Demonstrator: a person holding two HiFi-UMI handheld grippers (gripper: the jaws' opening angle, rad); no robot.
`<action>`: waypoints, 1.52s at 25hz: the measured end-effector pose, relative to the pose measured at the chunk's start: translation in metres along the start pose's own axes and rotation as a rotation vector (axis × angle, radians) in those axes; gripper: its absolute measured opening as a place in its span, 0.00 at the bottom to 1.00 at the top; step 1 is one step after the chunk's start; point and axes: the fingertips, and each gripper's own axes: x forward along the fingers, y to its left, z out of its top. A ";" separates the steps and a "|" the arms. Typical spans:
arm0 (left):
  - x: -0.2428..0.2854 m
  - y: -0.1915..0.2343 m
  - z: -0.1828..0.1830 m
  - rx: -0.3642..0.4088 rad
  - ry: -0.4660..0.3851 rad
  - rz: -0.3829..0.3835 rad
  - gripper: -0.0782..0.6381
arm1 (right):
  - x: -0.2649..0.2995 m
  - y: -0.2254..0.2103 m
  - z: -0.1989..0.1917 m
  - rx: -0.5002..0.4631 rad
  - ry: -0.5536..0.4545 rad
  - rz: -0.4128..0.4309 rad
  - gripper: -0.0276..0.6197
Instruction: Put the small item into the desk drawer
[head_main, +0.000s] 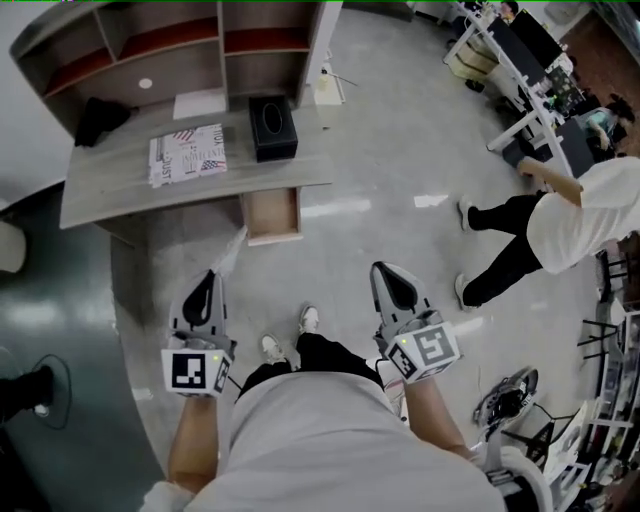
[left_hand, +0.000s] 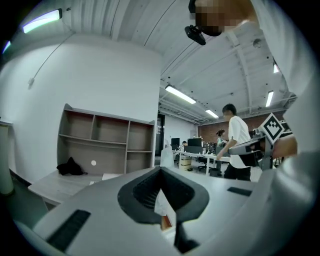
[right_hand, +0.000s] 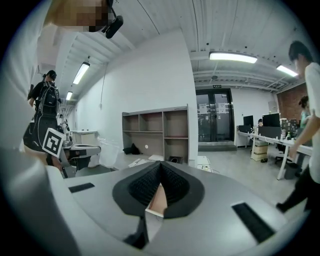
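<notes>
A grey desk (head_main: 120, 180) with a shelf unit (head_main: 180, 45) stands ahead of me, and its small drawer (head_main: 272, 213) is pulled open, with a bare brown inside. On the desk lie a black box (head_main: 272, 127), a printed booklet (head_main: 187, 155) and a white sheet (head_main: 200, 103). A small white round item (head_main: 146, 84) sits in the shelf. My left gripper (head_main: 205, 280) and right gripper (head_main: 385, 272) hang over the floor, well short of the desk. Both are shut with nothing in them; the dark jaws meet at the left gripper tip (left_hand: 161, 169) and the right gripper tip (right_hand: 161, 164).
A black cloth bundle (head_main: 100, 120) lies at the desk's left end. A person in a white top (head_main: 560, 215) bends over at the right, near office tables (head_main: 510, 60). My feet (head_main: 290, 335) stand on grey floor between the grippers.
</notes>
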 end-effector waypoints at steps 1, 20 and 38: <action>0.004 0.000 0.000 0.003 0.004 0.005 0.13 | 0.006 -0.004 -0.001 0.006 -0.002 0.007 0.08; 0.080 0.005 -0.021 0.085 0.155 0.149 0.13 | 0.096 -0.084 -0.028 0.085 0.055 0.161 0.08; 0.184 0.008 -0.217 0.176 0.574 0.048 0.13 | 0.130 -0.115 -0.101 0.137 0.180 0.221 0.08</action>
